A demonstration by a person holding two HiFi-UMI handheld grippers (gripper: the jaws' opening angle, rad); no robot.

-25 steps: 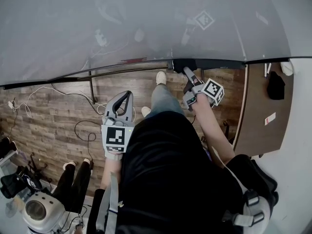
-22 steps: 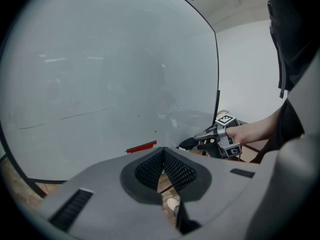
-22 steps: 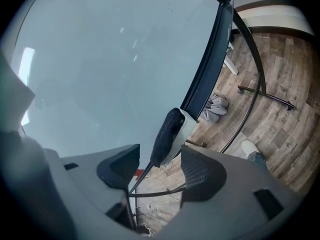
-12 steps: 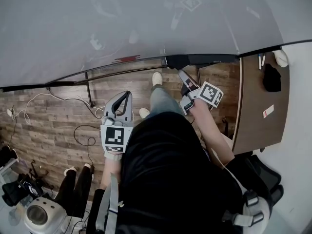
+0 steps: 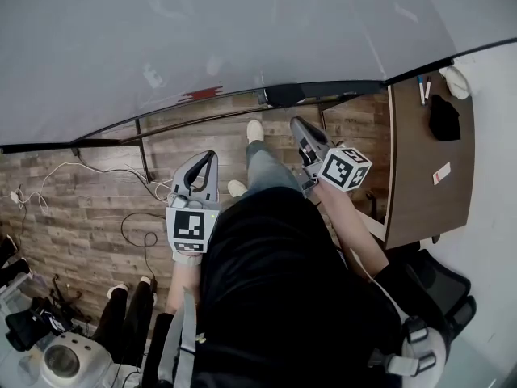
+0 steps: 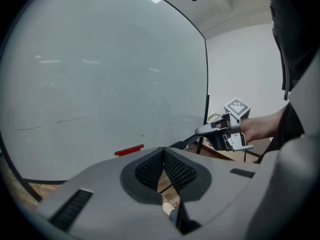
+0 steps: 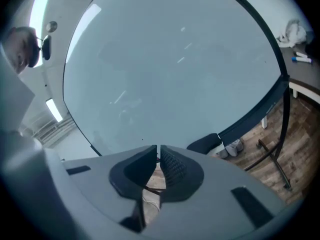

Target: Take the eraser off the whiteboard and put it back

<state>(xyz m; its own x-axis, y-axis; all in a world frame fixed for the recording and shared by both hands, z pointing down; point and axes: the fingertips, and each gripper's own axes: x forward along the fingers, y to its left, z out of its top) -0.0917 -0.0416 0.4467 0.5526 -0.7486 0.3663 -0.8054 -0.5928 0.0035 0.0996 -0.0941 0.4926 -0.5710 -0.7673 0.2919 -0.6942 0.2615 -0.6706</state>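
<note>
Currently both grippers are empty. Right gripper point(image 5: 297, 124): jaws have just been closing and now meet with nothing between them. Left gripper point(image 5: 208, 157): jaws likewise shut on nothing, held low at left.

Eraser point(image 5: 284, 95), a black block, sits on the lower rail of the whiteboard point(image 5: 242, 31), just beyond the right gripper's tip and apart from it.

Judgement: the eraser is either back in place or not yet lifted; I cannot tell which. If a grab is due, open the right jaws wide first, come in square to the block's long sides, then lift clear of the rail without dragging across the board.

Surface: board glossy and nearly clean, with a red strip point(image 5: 200, 94) near its lower edge.

Room: plank floor point(image 5: 97, 184) below. Brown bench point(image 5: 412, 176) at right carries markers point(image 5: 422, 90) and a dark object point(image 5: 443, 118).
</note>
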